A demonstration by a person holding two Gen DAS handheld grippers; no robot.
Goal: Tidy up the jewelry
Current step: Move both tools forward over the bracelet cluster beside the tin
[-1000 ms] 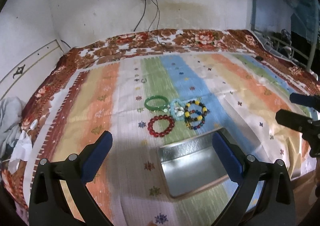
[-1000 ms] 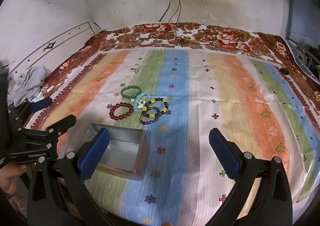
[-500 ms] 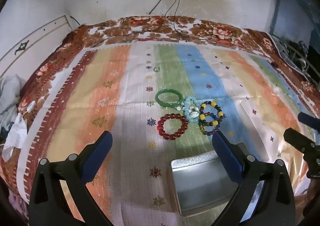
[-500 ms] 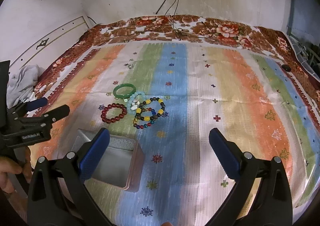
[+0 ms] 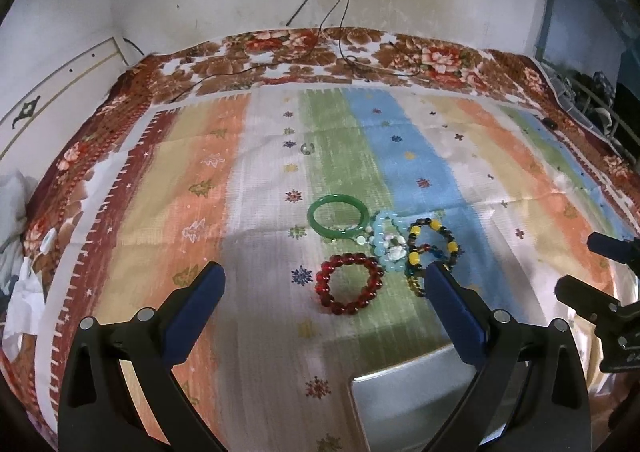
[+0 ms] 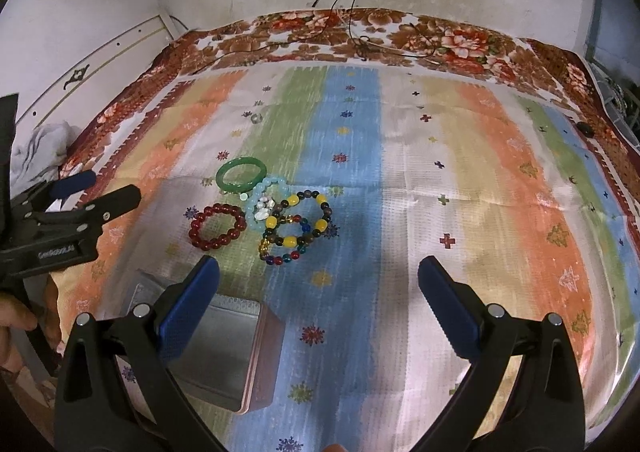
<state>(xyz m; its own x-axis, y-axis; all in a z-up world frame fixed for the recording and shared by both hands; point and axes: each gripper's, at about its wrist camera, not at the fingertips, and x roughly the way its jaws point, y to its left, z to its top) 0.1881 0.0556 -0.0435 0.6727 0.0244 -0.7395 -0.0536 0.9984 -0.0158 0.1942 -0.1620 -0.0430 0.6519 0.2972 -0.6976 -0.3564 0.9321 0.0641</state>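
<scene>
we are holding both tools above a bed spread with a striped cloth, and nothing is gripped yet. the left gripper is showing its jaws wide apart and empty, and the right gripper is likewise spread open with nothing between its pads.

the jewelry is lying in one tight cluster ahead of both sets of jaws: a red bead bracelet sitting almost between the left jaws, a green bangle just beyond it, a pale blue bead bracelet touching the bangle, and a yellow-and-dark bead bracelet overlapping a multicolour bead strand. a small ring is lying well apart, farther ahead.

the likely trouble is the overlap: closing on one beaded loop could be dragging its neighbours along, since they are touching or crossing. the red one is lying free of the rest, so it looks the safest first pick. round beads may also be rolling out from between the pads, and the soft cloth could be bunching into the pinch.

the metal tin is sitting open below the right tool's left jaw, near the bed's edge, and it appears empty; no piece is stored yet.
</scene>
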